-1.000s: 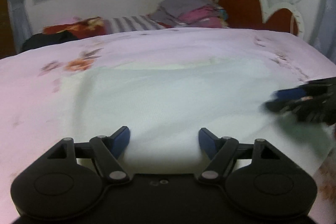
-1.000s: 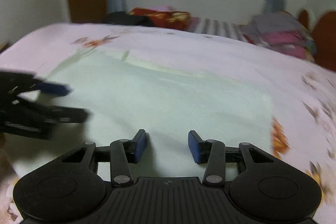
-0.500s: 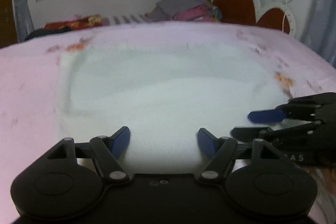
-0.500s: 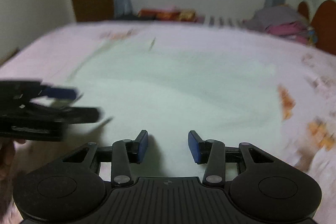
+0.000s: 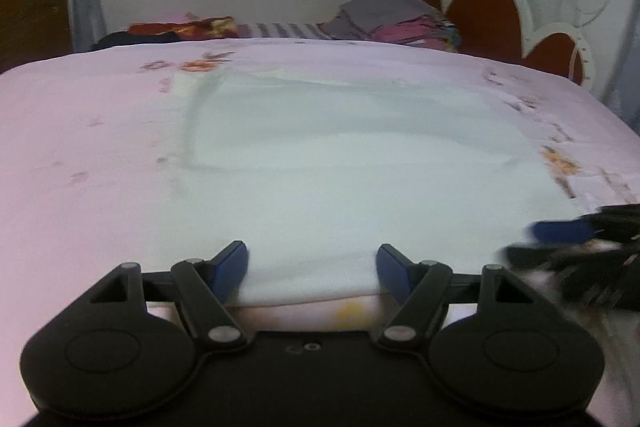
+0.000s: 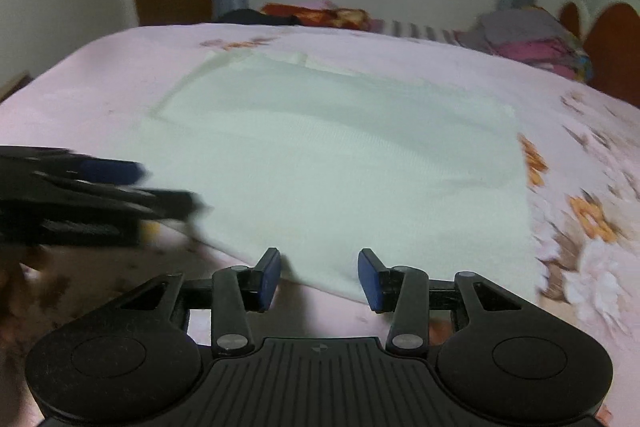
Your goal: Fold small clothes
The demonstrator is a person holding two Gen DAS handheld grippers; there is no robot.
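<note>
Pale green garment (image 5: 344, 163) flat on the floral bedsheet (image 5: 80, 131), long axis 9 to 3 o'clock, near hem between left gripper (image 5: 312, 265) and right gripper (image 6: 319, 277), both parted, gripping nothing.

A pale white cloth garment (image 5: 340, 167) lies flat on the pink floral bed (image 5: 80, 147), open left tongs (image 5: 312, 261) at its near hem

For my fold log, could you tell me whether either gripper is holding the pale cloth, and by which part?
Nothing is held: the left gripper and right gripper stand open at the near edge of the cloth.
</note>
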